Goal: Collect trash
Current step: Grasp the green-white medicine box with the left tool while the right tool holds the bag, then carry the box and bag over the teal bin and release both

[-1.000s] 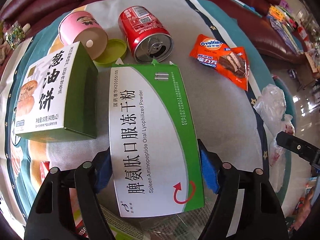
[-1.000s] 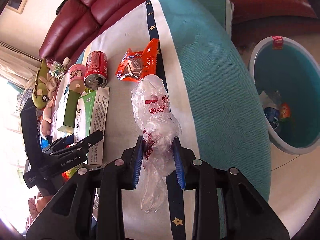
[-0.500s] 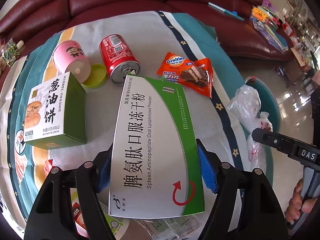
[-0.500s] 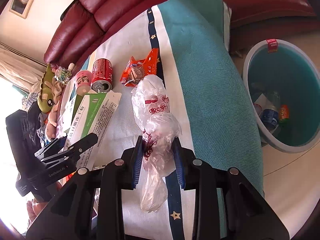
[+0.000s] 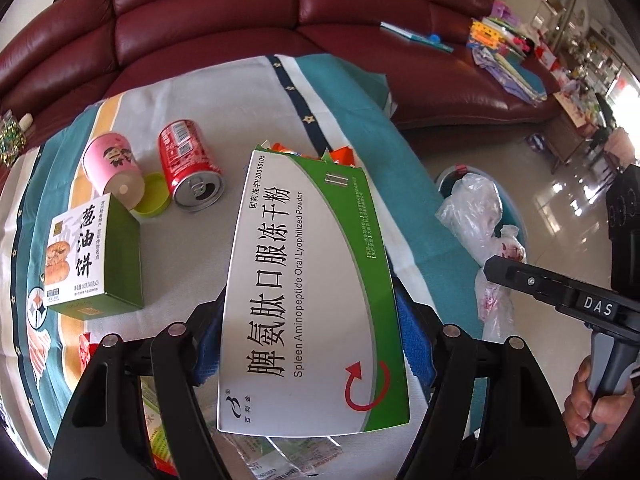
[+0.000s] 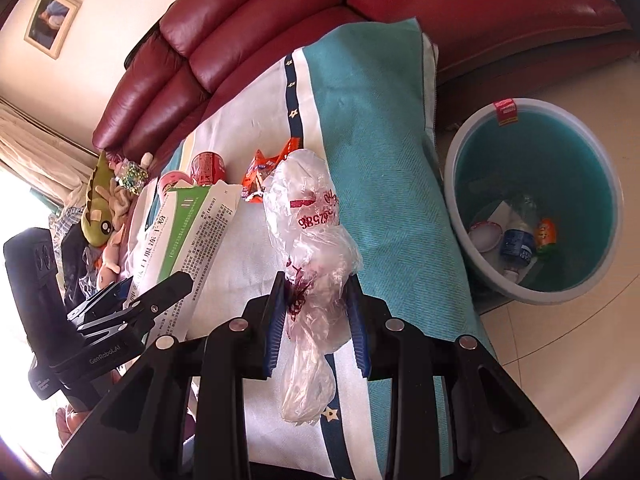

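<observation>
My left gripper point(image 5: 310, 344) is shut on a flat white and green medicine box point(image 5: 308, 288), held up off the cloth-covered table point(image 5: 248, 120). The same box point(image 6: 180, 236) shows at the left of the right wrist view. My right gripper point(image 6: 316, 328) is shut on a crumpled clear plastic bag point(image 6: 312, 232) with red print, which hangs above the table's right side. The bag point(image 5: 476, 208) also appears at the right of the left wrist view. A teal bin point(image 6: 536, 136) with bottles and wrappers inside stands on the floor to the right.
On the table lie a red can point(image 5: 188, 168), a pink cup point(image 5: 112, 168) with a green lid point(image 5: 154, 200), a green snack box point(image 5: 92, 260) and an orange wrapper point(image 6: 264, 172). A dark red sofa point(image 5: 280, 12) runs behind. Soft toys point(image 6: 104, 200) sit at the left.
Both grippers have risen with their loads. The medicine box now covers most of the orange wrapper. The bin has come further into the right wrist view, and the bag hangs higher over the table.
</observation>
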Demonstrator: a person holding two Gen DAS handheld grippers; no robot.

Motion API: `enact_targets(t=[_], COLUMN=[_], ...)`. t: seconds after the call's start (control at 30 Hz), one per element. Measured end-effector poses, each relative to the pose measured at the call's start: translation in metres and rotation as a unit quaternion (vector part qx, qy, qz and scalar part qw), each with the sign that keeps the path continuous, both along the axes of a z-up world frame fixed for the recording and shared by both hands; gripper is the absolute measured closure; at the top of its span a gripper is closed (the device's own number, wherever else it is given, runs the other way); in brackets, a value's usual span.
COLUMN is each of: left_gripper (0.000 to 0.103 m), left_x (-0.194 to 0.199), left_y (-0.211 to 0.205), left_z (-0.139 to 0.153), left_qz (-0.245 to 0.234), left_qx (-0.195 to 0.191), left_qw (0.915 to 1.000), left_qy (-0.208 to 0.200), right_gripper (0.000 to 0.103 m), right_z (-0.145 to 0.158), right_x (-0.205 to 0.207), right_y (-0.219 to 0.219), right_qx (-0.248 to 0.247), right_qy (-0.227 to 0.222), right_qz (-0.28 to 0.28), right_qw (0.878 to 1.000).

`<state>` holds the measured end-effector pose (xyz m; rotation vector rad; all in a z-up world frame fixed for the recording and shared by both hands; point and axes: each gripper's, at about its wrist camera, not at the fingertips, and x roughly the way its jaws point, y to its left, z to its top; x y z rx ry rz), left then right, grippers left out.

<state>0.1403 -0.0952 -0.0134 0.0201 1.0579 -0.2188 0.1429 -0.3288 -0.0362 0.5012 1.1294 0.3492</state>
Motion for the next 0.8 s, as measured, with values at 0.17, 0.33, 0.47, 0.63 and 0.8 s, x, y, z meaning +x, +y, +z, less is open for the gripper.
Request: enact_targets(t=[0.17,0.33,0.47,0.63,0.8], left_gripper=[0.03,0.03,0.03,0.03,0.03], left_x=[0.003,0.008,0.014,0.021,0.025], left_y=[-0.034,-0.073,-0.102,-0.138,-0.171], left_z=[0.012,0.017,0.017,0.014,0.007], left_qz=[-0.029,-0.071,-0.101,-0.134,-0.162], left_qx=[-0.011,-0.007,-0.005,-0.008,0.005], left_qw=[0.9994,0.9973,0.9947,0.9909,0.9867], left_qy=[-0.013,-0.018,-0.016,-0.008,-0.006], right_gripper=[0.075,0.075,0.075,0.075,0.075], right_z=[0.008,0.014,0.014,0.01,0.003], right_x=[-0.003,-0.007,-0.01,-0.013,-0.016], right_y=[-0.031,-0.068,-0.096,-0.126,-0.151], right_qx=[-0.008,-0.004,0.001,0.006,0.007], right_qy=[-0.006,-0.015,-0.018,-0.017,-0.01], right_qz=[-0.028,-0.069,-0.098,-0.125,-0.148], right_qw=[1.0,0.997,0.995,0.992,0.989])
